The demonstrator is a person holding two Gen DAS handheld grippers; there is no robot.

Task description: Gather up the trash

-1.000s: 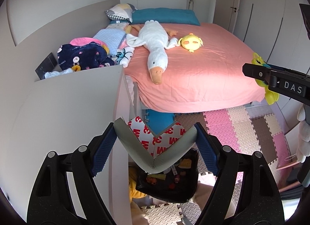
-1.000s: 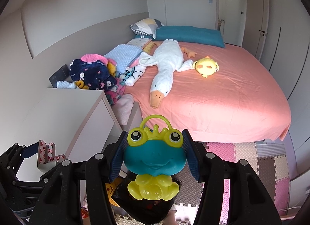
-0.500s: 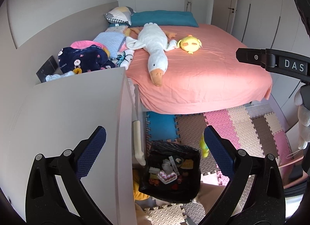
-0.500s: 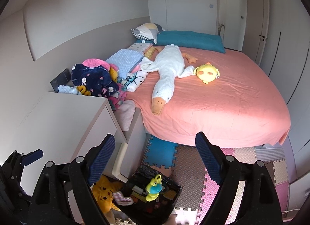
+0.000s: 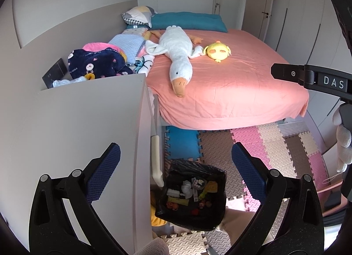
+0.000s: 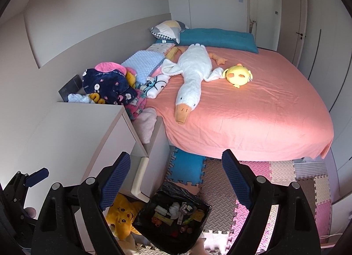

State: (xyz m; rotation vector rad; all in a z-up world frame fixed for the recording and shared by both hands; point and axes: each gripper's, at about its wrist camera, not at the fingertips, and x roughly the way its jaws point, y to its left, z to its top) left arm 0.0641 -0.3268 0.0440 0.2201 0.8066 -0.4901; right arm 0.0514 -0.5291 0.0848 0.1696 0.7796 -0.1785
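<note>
A black trash bag (image 5: 211,217) stands open on the foam floor mat below both grippers, holding several scraps and small toys; it also shows in the right wrist view (image 6: 154,233). My left gripper (image 5: 176,167) is open and empty above the bag, beside the white cabinet top (image 5: 83,127). My right gripper (image 6: 176,175) is open and empty, also above the bag. The left gripper shows at the lower left of the right wrist view (image 6: 33,178).
A pink bed (image 6: 264,118) carries a white goose plush (image 6: 193,72) and a yellow chick plush (image 6: 238,75). Clothes (image 6: 110,85) are piled behind the cabinet. A yellow star plush (image 6: 122,213) lies beside the bag. Coloured foam tiles (image 5: 264,145) cover the floor.
The left gripper opened and dropped the folded tape backing; the right gripper opened and dropped the frog toy. Both fell into the bag, and both grippers have risen slightly.
</note>
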